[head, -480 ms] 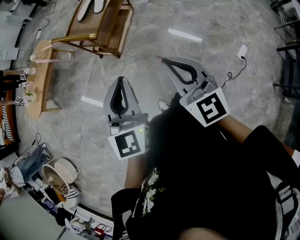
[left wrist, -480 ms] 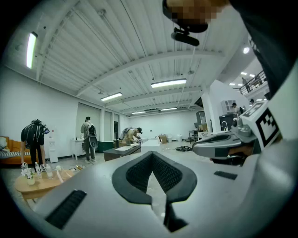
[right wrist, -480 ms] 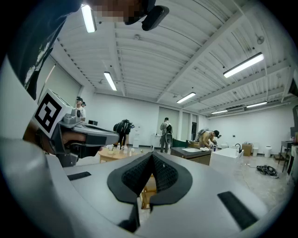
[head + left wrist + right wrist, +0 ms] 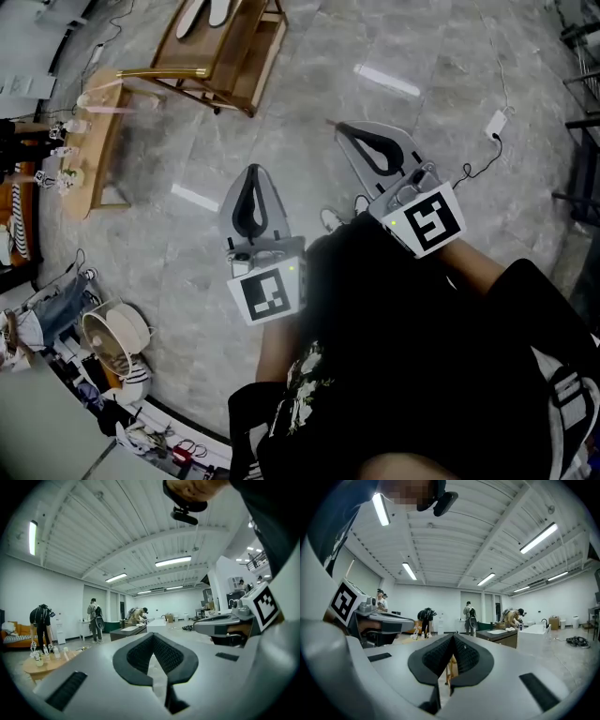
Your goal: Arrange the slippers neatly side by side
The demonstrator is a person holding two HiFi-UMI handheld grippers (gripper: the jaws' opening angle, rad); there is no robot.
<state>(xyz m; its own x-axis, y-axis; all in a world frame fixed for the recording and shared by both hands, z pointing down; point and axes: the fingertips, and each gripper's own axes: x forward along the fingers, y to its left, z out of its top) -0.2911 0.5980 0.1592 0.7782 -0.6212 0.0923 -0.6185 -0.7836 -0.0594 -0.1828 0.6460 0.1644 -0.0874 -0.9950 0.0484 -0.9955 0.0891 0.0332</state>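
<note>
Two pale slippers (image 4: 206,13) lie on a wooden rack (image 4: 225,56) at the top of the head view, far from both grippers. My left gripper (image 4: 251,171) is held up above the grey stone floor, its jaws shut on nothing. To its right my right gripper (image 4: 334,125) is also shut and empty. In the left gripper view the left gripper (image 4: 153,637) points level across the room, with the right gripper (image 4: 225,623) beside it. In the right gripper view the right gripper (image 4: 452,637) has its black pads together, and the left gripper (image 4: 379,620) shows at the left.
A low wooden table (image 4: 94,150) with small bottles stands at the left. A round fan (image 4: 112,337) and clutter lie at the lower left. A power strip with its cable (image 4: 495,122) lies at the right. Several people (image 4: 96,620) stand far off.
The head view has shifted a little, so the rack and floor sit slightly further right and down. Both grippers hold nearly the same pose and stay shut.
</note>
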